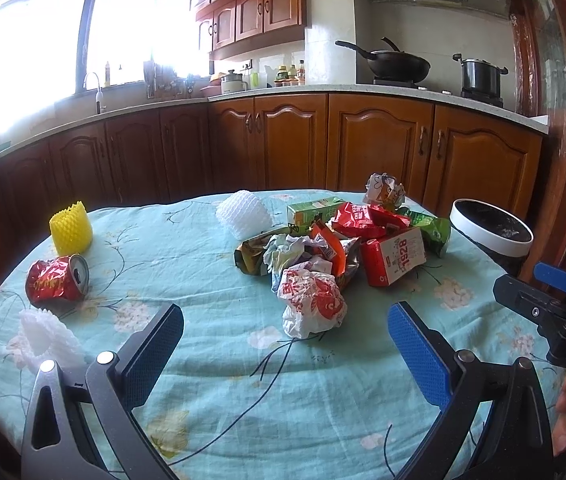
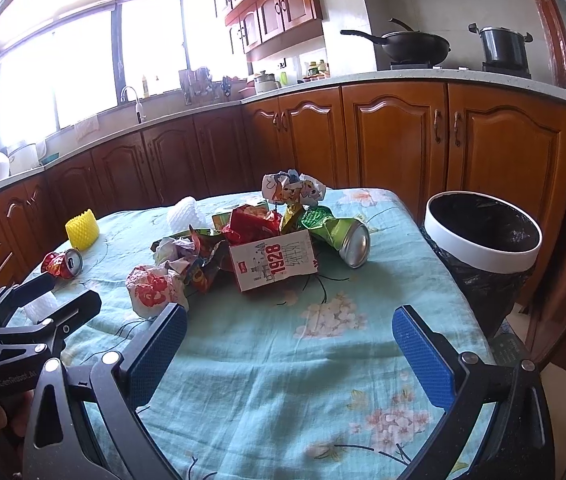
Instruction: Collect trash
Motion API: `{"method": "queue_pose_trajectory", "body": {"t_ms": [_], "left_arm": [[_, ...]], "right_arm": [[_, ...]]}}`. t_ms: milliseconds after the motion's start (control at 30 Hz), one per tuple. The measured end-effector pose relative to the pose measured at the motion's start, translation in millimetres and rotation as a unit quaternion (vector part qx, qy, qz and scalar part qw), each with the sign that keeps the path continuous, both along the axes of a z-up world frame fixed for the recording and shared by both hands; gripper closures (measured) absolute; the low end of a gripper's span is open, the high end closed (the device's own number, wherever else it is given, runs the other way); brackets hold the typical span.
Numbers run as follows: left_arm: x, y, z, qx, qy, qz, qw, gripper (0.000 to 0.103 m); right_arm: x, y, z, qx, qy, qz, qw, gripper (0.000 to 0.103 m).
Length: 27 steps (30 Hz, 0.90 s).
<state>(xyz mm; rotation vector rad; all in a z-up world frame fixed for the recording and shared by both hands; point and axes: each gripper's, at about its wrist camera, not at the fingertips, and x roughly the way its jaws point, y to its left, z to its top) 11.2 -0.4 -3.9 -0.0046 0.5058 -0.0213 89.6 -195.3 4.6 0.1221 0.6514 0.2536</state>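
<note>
1. Left gripper hovered above the tablecloth, jaws spread wide, grasping nothing.
2. Right gripper likewise stood released and empty.
3. Trash pile lay mid-table; a crushed red can sat apart at left.
4. Lined bin stood beside the table's right edge.

Near tablecloth bare – trash pile (mid-table) blocks beyond.

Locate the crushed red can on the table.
The crushed red can lies on its side at the table's left, away from the central pile, just before the yellow foam net in both views.
</note>
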Motion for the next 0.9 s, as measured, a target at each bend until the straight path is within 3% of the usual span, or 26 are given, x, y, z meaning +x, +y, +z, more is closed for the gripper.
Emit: {"method": "queue_pose_trajectory", "body": {"t_ms": [433, 833, 900], "left_arm": [[39, 14, 1, -0.020, 0.040, 0.006, 0.9990, 0.003], [87, 14, -14, -0.028, 0.097, -0.015, 0.9948, 0.015], [93, 16, -17, -0.035, 0.106, -0.019, 0.9935, 0.021]], "right_arm": [[42, 20, -8, -0.003, 0.044, 0.094, 0.995, 0.000], [113, 32, -38, -0.008, 0.111, 0.142, 0.984, 0.001], [124, 37, -43, -0.016, 0.116, 0.151, 0.982, 0.001]]}}
